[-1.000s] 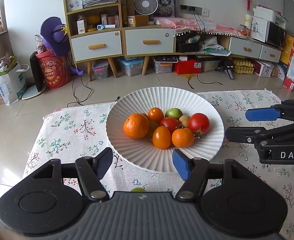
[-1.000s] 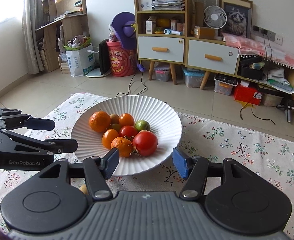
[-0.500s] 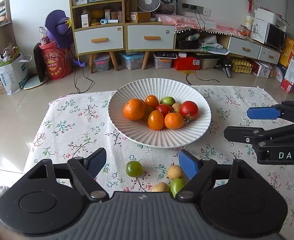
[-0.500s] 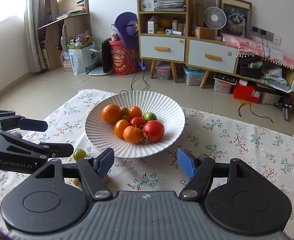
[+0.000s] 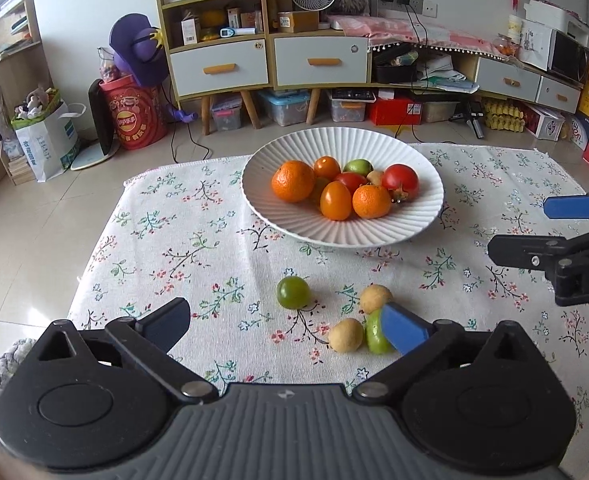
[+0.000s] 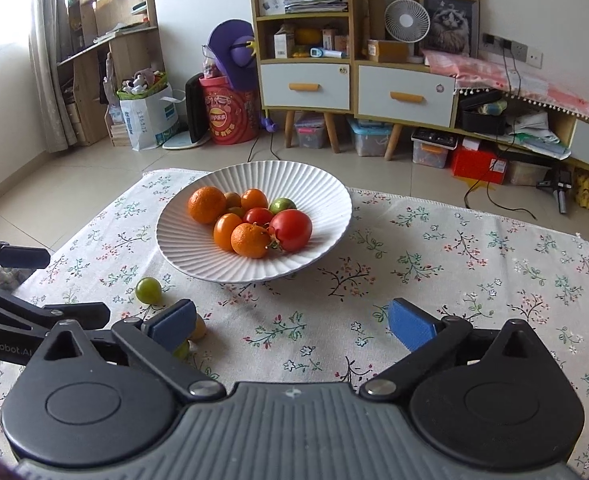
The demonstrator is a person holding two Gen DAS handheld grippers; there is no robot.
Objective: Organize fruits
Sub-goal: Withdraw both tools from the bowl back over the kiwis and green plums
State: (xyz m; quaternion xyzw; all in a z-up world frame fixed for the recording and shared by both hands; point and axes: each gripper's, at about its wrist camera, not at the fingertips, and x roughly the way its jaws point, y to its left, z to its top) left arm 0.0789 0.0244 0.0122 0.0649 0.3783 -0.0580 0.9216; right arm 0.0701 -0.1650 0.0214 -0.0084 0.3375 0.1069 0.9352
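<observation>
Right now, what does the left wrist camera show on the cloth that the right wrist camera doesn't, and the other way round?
Only the left wrist view shows all four loose fruits: the round green fruit, two tan fruits and a second green fruit partly behind a finger pad. Only the right wrist view shows the window side of the room and the bare cloth right of the plate. Both show the white plate of oranges and tomatoes, and both the left gripper and right gripper open, holding nothing; their jaws have just been opening.

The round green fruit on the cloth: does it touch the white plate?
Apart. The left wrist view shows bare flowered cloth between the round green fruit and the white plate.
</observation>
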